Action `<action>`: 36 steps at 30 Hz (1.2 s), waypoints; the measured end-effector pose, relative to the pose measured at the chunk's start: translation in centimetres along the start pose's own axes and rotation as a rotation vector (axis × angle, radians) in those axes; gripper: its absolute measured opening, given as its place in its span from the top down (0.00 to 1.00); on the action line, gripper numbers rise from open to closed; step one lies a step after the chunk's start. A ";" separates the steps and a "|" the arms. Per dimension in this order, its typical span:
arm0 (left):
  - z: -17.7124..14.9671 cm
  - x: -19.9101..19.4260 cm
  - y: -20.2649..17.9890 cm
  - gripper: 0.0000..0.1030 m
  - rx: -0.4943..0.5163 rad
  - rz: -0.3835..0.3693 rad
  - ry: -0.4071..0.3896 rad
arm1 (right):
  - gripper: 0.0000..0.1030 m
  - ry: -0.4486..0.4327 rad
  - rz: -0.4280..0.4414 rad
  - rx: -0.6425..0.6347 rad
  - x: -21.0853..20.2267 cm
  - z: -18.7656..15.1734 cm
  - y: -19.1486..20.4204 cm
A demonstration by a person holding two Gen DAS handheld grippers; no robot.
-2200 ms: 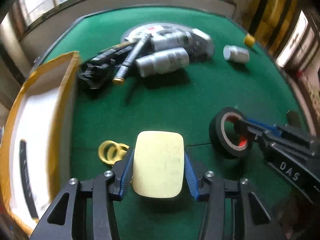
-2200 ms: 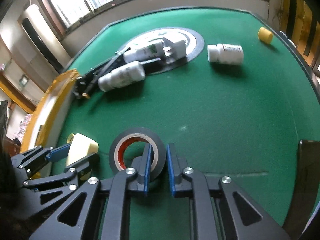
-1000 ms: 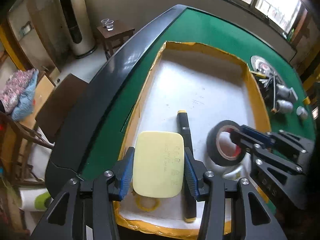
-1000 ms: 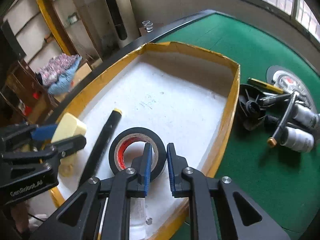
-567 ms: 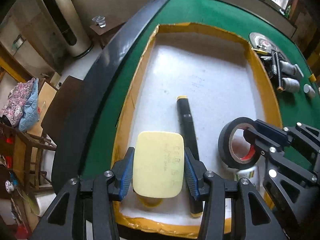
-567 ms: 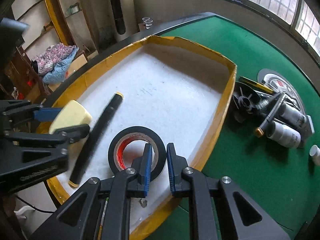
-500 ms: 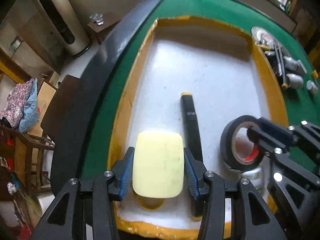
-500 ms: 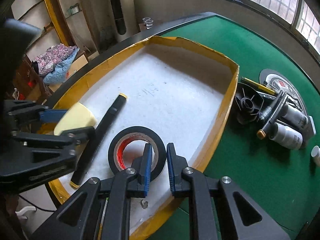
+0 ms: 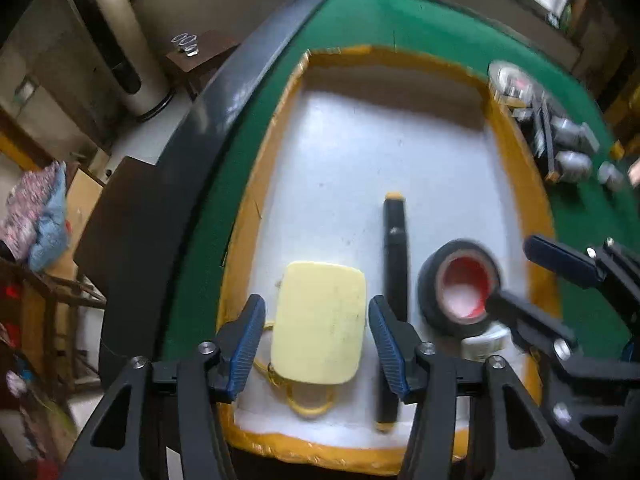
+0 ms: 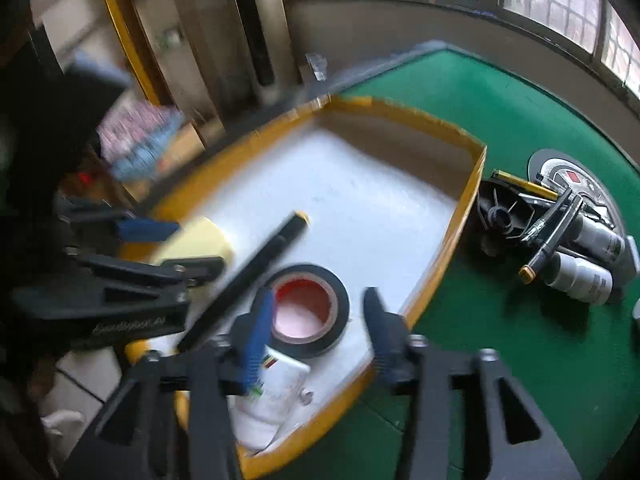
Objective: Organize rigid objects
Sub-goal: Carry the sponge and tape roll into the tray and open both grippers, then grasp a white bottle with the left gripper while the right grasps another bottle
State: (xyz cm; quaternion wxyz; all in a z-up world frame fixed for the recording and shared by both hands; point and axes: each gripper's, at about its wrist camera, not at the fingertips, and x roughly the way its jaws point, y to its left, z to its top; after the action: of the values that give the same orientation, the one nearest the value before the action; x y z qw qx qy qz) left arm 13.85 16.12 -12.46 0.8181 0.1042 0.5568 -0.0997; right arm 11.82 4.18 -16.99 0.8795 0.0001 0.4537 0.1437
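Observation:
A pale yellow rounded block lies in the yellow-rimmed box on its white floor, between the fingers of my open left gripper with a gap on each side. A black tape roll with a red core lies in the box next to a black marker. My right gripper is open above the tape roll, not touching it. The block also shows in the right wrist view, beside the marker.
A white bottle and a yellow ring lie at the box's near end. On the green table right of the box lie a black fan part, pens and two grey bottles on a round disc.
Both grippers have opened. The yellow block and the tape roll have dropped onto the box floor. The right gripper has pulled back and risen a little.

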 end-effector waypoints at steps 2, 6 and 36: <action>-0.1 -1.7 -0.1 0.33 -0.030 -0.017 -0.074 | 0.49 -0.050 0.049 0.024 -1.9 -0.4 -0.8; -0.4 -4.3 -2.5 0.26 -0.008 -0.014 -0.176 | 0.44 -0.131 0.136 0.106 -5.4 -2.0 -3.3; 7.0 -3.6 -23.7 0.26 0.235 -0.337 -0.156 | 0.32 -0.131 -0.172 0.487 -12.8 -6.1 -33.5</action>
State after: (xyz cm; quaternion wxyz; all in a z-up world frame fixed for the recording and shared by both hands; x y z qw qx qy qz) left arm 12.14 -8.41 -8.02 0.8127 0.0965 0.4859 -0.3069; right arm 8.44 -31.95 -14.75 0.8901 0.1825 0.4152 -0.0455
